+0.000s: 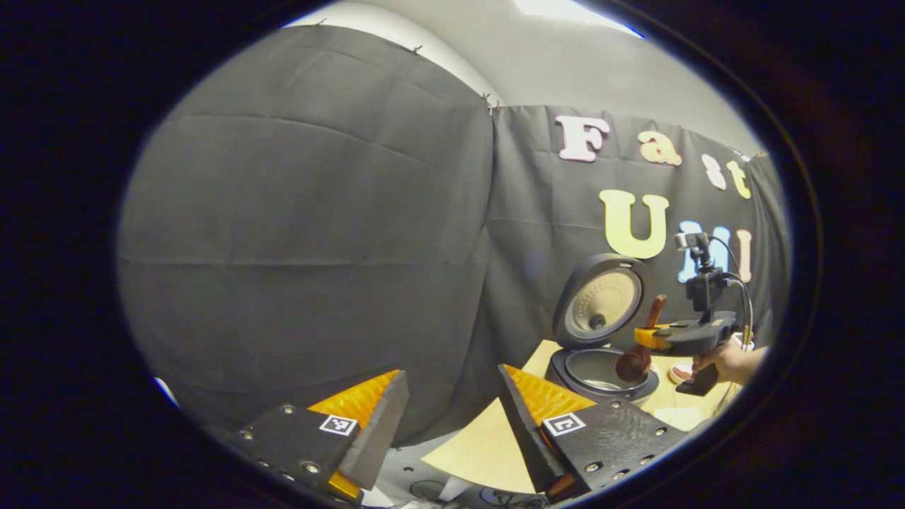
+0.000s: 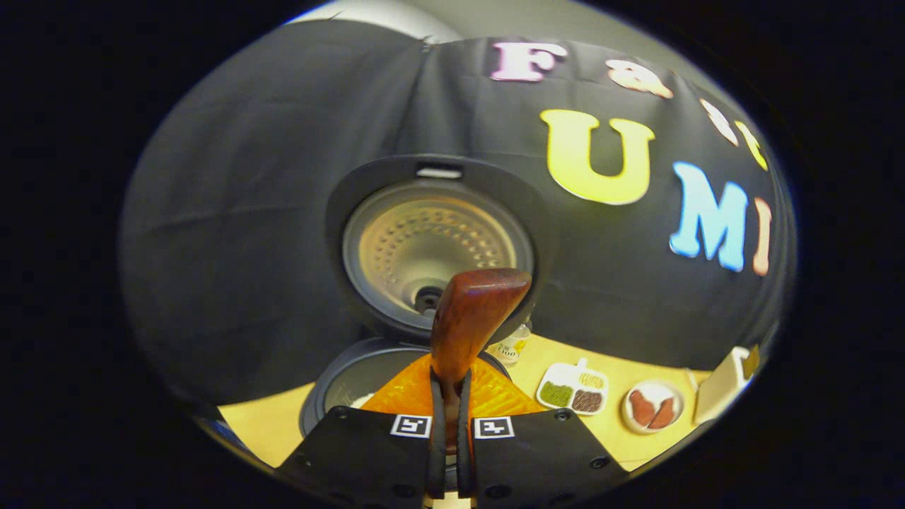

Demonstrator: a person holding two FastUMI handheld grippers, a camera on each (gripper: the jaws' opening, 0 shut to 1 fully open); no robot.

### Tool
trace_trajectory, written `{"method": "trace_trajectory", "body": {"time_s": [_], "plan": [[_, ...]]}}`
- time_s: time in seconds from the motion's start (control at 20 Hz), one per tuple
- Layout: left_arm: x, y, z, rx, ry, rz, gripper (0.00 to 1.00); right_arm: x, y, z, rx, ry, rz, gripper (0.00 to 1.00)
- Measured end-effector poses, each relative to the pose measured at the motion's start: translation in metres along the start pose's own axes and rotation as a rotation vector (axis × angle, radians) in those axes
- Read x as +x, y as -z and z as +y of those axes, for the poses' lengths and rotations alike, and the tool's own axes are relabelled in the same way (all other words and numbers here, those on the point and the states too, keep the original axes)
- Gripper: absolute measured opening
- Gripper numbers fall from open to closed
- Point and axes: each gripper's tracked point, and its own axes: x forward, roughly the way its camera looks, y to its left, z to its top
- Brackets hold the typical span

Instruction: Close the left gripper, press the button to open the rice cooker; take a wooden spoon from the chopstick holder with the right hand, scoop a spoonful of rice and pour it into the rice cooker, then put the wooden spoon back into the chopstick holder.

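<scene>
A: Right gripper (image 2: 447, 424)?
B: Pinching wooden spoon (image 2: 470, 318); bowl end over open rice cooker (image 1: 601, 367), at 4 o'clock in left gripper view.
A: Left gripper (image 1: 452, 417)?
B: Spread, empty.

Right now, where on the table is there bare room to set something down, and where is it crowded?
Bare tabletop lies on the near side of the open rice cooker, toward the left tool. It is crowded beyond the cooker: a divided dish, a round plate and a small bottle sit close together. The right tool holds the wooden spoon over the pot.
</scene>
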Motion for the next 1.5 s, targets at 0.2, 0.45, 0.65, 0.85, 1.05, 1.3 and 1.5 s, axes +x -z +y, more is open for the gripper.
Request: {"method": "trace_trajectory", "body": {"time_s": [0.2, 0.45, 0.65, 0.85, 1.05, 1.3, 1.5], "plan": [[0.011, -0.003, -0.032, -0.006, 0.037, -0.002, 0.78, -0.029, -0.022, -0.045, 0.260, 0.038, -0.055, 0.08], [0.018, -0.002, -0.081, -0.014, 0.106, 0.002, 0.78, -0.077, -0.026, -0.133, 0.376, 0.164, -0.105, 0.08], [0.024, -0.005, -0.129, -0.026, 0.183, 0.003, 0.78, -0.120, -0.015, -0.201, 0.393, 0.279, -0.116, 0.08], [0.024, -0.013, -0.181, -0.021, 0.269, -0.009, 0.78, -0.168, 0.008, -0.265, 0.420, 0.394, -0.116, 0.08], [0.021, -0.013, -0.228, -0.002, 0.346, -0.007, 0.78, -0.213, 0.039, -0.312, 0.453, 0.497, -0.099, 0.07], [0.013, -0.008, -0.273, 0.034, 0.412, 0.002, 0.78, -0.254, 0.078, -0.357, 0.468, 0.595, -0.072, 0.08], [0.007, -0.014, -0.293, 0.058, 0.439, -0.009, 0.77, -0.277, 0.107, -0.388, 0.471, 0.653, -0.037, 0.08]]}}
